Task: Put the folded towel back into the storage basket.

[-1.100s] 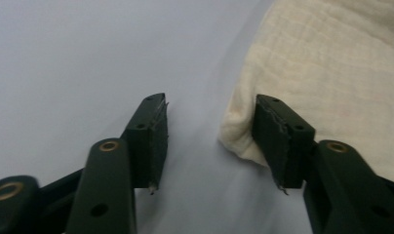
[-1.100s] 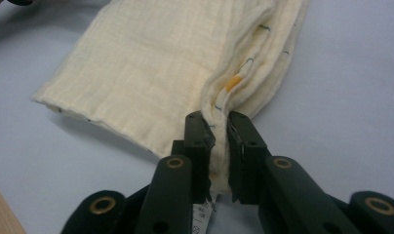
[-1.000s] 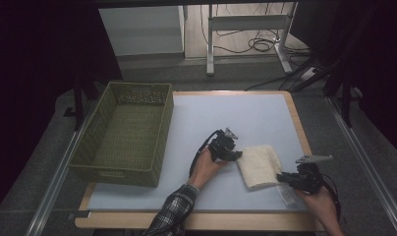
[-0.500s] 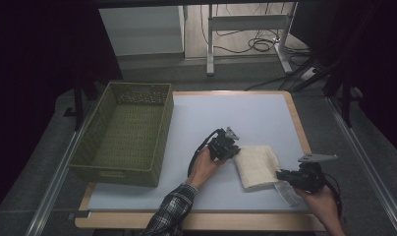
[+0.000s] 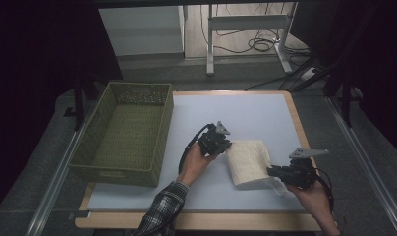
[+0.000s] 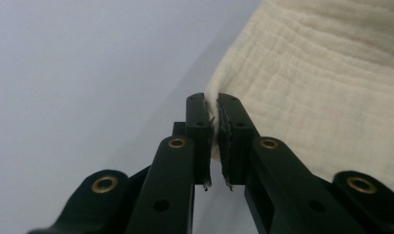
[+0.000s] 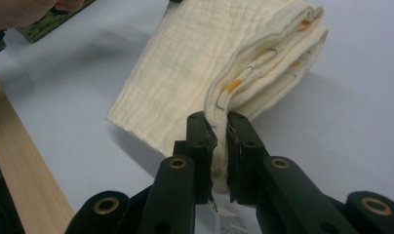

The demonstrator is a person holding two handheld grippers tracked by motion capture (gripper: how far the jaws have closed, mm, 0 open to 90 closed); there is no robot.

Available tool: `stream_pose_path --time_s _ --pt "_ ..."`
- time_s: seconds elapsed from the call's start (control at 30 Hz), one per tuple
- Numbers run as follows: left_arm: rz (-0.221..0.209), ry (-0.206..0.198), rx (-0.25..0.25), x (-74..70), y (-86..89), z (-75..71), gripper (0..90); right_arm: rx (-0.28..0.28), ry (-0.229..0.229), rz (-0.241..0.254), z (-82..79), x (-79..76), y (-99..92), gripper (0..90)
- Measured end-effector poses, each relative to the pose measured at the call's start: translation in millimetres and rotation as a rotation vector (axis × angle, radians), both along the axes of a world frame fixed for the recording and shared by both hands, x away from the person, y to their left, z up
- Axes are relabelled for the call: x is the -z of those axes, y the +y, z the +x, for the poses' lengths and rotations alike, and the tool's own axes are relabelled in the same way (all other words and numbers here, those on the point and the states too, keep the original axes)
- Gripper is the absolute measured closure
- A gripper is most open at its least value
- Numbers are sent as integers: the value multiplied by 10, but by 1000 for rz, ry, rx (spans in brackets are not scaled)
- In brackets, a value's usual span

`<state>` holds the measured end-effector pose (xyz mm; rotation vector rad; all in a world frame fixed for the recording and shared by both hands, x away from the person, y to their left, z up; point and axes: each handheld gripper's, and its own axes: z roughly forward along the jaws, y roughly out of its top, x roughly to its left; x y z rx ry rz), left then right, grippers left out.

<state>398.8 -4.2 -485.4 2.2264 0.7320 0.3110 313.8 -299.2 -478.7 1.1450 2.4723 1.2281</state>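
A folded cream cloth (image 5: 248, 161) lies on the pale blue table top (image 5: 245, 113), right of the middle. My left gripper (image 5: 227, 146) is at the cloth's far left corner, and in the left gripper view it (image 6: 214, 114) is shut on the cloth's thin edge (image 6: 322, 87). At the cloth's near right corner is my right gripper (image 5: 273, 173). In the right gripper view it (image 7: 218, 134) pinches the stacked layers of the cloth (image 7: 195, 63), and that end is raised off the table. A white tag (image 7: 234, 224) hangs below the jaws.
A green woven basket (image 5: 127, 132) stands on the table's left side, beside the left hand (image 5: 194, 164). The table's wooden edge (image 7: 24, 170) runs along the near side. Behind the table are a desk frame and cables on the floor (image 5: 255, 44).
Both hands have risen a little with the cloth's corners. The cloth's near right end has come up off the table and the cloth has shifted slightly.
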Motion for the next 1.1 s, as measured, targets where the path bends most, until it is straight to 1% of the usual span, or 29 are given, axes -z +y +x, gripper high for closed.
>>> stream_pose_path --time_s 0.03,0.2,0.3,0.37,0.63,0.67,0.77,0.83,0.9,0.93,1.0,1.03,1.07,1.1 --pt "7 -2 -3 -25 36 -3 844 -3 1 0 1 -12 17 809" --pt "15 -2 -7 -59 98 -5 843 -21 -8 0 24 -39 103 808" --pt "28 12 -10 -93 154 1 843 -30 -9 -2 40 -61 147 808" --pt "29 21 -17 -117 179 1 842 -37 -15 -1 57 -77 171 807" --pt "63 39 -23 -266 287 8 839 -60 -22 14 97 -176 274 807" --pt "63 39 -23 -266 287 8 839 -60 -22 14 97 -176 274 807" --pt "75 52 -29 -350 349 14 838 -72 -27 18 114 -233 325 806" --pt "79 55 -31 -367 360 14 837 -79 -31 20 124 -254 351 807" --pt "96 64 -39 -453 413 16 837 -81 -32 23 135 -281 383 806" --pt "96 64 -39 -453 413 16 836 -81 -32 23 135 -281 383 806" --pt "106 62 -41 -519 456 16 835 -92 -39 29 159 -328 431 807" --pt "108 64 -47 -582 499 12 835 -96 -42 33 167 -340 450 807" --pt "108 66 -50 -609 522 10 834 -99 -44 35 173 -354 468 807" --pt "117 67 -48 -632 545 11 834 -103 -45 35 179 -367 486 806"
